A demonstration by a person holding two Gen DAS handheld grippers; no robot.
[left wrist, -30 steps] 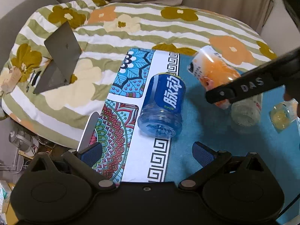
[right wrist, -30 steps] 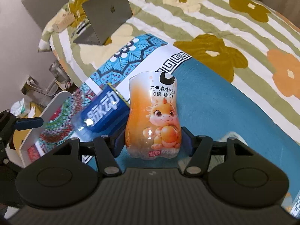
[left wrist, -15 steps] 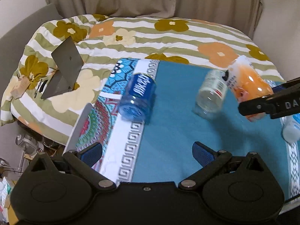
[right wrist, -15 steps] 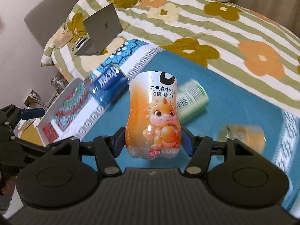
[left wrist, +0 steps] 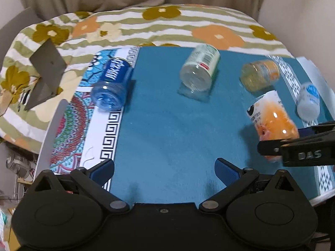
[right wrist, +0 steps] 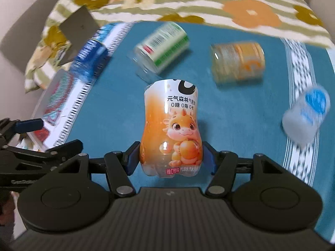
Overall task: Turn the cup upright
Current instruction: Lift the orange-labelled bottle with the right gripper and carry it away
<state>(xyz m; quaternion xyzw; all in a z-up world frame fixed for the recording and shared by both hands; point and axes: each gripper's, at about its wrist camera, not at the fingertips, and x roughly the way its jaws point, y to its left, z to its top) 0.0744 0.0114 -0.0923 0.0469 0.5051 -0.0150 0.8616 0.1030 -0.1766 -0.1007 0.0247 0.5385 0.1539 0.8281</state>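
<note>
A home bedroom: floral quilt [left wrist: 188, 21] on a bed, laptop [left wrist: 45, 75] atop.

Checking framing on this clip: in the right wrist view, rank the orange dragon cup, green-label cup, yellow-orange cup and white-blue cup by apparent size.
1. orange dragon cup, inflated by nearness, clamped in the right gripper
2. green-label cup and yellow-orange cup, too alike to rank
3. white-blue cup, blurred

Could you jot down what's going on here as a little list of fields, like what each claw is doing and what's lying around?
right gripper: shut on the orange cup, held above the blue mat
left gripper: open, holding nothing
lying on their sides: blue cup, green-label cup, yellow cup, white cup
beside the mat: laptop on a flowered blanket
</note>
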